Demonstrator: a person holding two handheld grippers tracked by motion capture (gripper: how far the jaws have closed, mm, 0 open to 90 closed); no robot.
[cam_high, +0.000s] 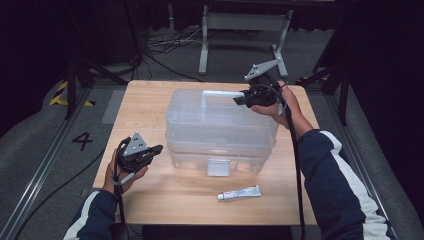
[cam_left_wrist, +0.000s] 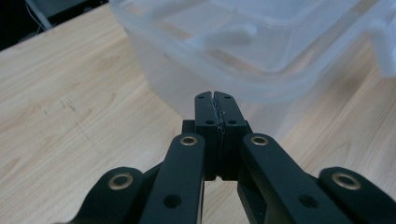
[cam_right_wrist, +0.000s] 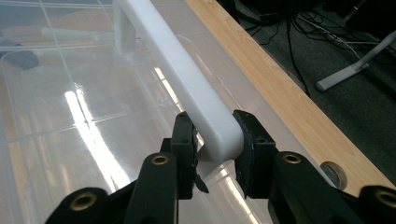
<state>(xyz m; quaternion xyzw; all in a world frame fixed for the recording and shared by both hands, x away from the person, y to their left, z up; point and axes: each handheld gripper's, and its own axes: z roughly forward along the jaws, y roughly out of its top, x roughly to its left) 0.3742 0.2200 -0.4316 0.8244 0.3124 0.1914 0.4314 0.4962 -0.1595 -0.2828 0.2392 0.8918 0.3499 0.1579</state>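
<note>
The white handle (cam_right_wrist: 187, 88) of the clear box (cam_high: 220, 135) was clamped by the right hand-held gripper (cam_right_wrist: 215, 140); the left hand-held gripper (cam_left_wrist: 215, 100) was closed empty.

Storage box (cam_high: 220, 132), clear plastic, lidded

1 unit, upright at the middle of the tabletop (cam_high: 150, 100); lid closed, front latch (cam_high: 218, 167) down; white carry handle (cam_high: 220, 93) on top raised, its right end clamped between the right tongs (cam_high: 239, 99).

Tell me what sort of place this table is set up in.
Probably a lab or recording studio: a lone wooden table on grey carpet, loose cables on the floor, black curtains around, and a numbered floor marking.
</note>
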